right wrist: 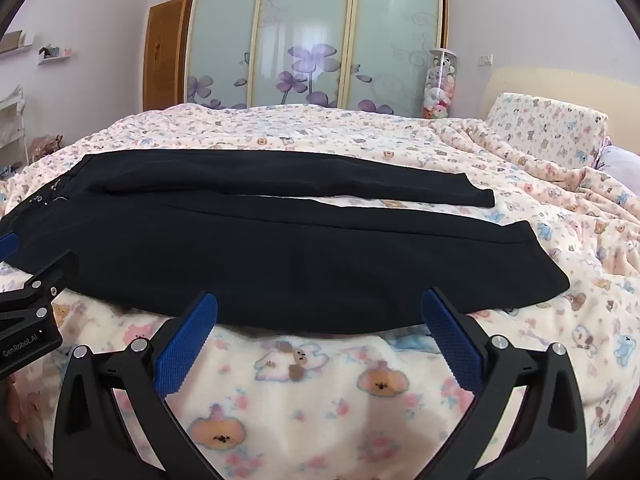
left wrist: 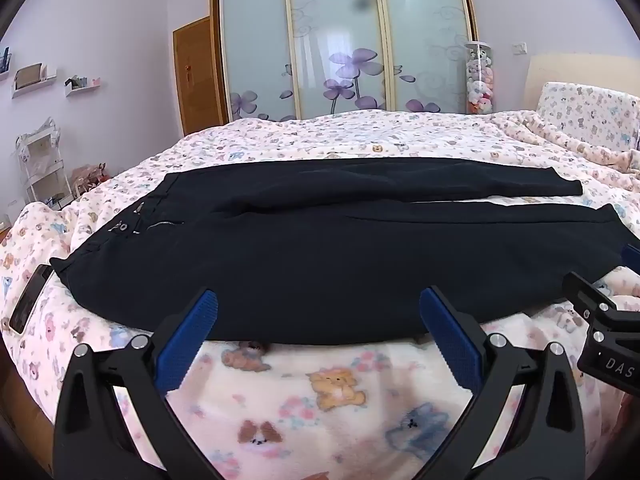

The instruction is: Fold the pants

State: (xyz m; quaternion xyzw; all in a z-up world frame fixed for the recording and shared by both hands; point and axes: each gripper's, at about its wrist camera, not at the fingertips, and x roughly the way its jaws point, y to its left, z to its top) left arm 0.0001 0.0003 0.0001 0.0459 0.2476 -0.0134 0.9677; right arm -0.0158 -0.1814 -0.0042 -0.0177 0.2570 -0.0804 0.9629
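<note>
Black pants (left wrist: 320, 248) lie flat across the bed, waistband at the left, both legs stretched to the right with a narrow gap between them; they also show in the right wrist view (right wrist: 280, 248). My left gripper (left wrist: 318, 312) is open and empty, fingertips at the near edge of the near leg. My right gripper (right wrist: 320, 312) is open and empty, at the near edge of the same leg further toward the cuff. Each gripper shows at the edge of the other's view.
The bed has a pink bear-print blanket (left wrist: 332, 392). A dark phone (left wrist: 30, 298) lies on the bed left of the waistband. A pillow (right wrist: 548, 128) sits at the right. A sliding wardrobe (left wrist: 340, 40) stands behind the bed.
</note>
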